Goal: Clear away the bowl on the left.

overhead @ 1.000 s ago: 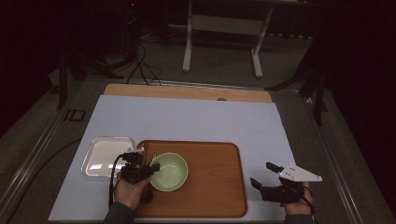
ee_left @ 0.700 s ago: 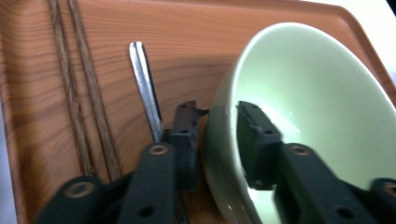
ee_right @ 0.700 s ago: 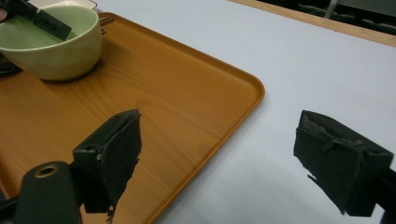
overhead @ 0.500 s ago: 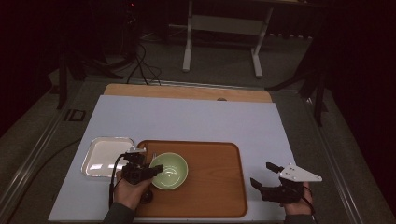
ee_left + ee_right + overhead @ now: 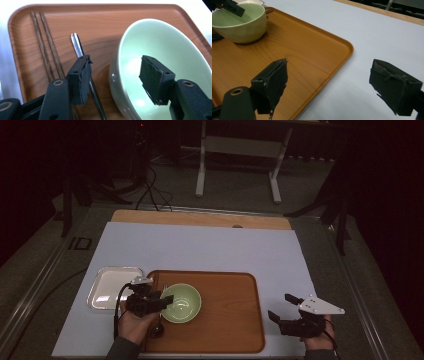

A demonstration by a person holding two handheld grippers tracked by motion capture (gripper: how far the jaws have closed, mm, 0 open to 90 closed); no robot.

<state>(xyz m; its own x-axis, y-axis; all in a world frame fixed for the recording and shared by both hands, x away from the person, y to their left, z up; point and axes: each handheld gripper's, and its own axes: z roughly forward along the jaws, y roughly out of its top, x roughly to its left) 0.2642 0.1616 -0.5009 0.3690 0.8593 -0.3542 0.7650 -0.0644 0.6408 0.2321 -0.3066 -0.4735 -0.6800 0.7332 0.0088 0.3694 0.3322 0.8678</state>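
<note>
Straddling bowl (image 5: 160, 65) rim, L gripper (image 5: 117, 77) fingers just opening, R gripper (image 5: 337, 85) wide, empty.

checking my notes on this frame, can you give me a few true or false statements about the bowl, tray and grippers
1. The green bowl sits on the wooden tray. True.
2. The left gripper is clamped shut on the bowl's rim. False: its jaws have just been opening and stand apart, one inside the bowl, one outside, the rim between them.
3. Chopsticks lie inside the bowl. False: they lie on the tray beside it.
4. The right gripper is open and holds nothing. True.
5. A metal tray lies left of the wooden tray. True.
</note>
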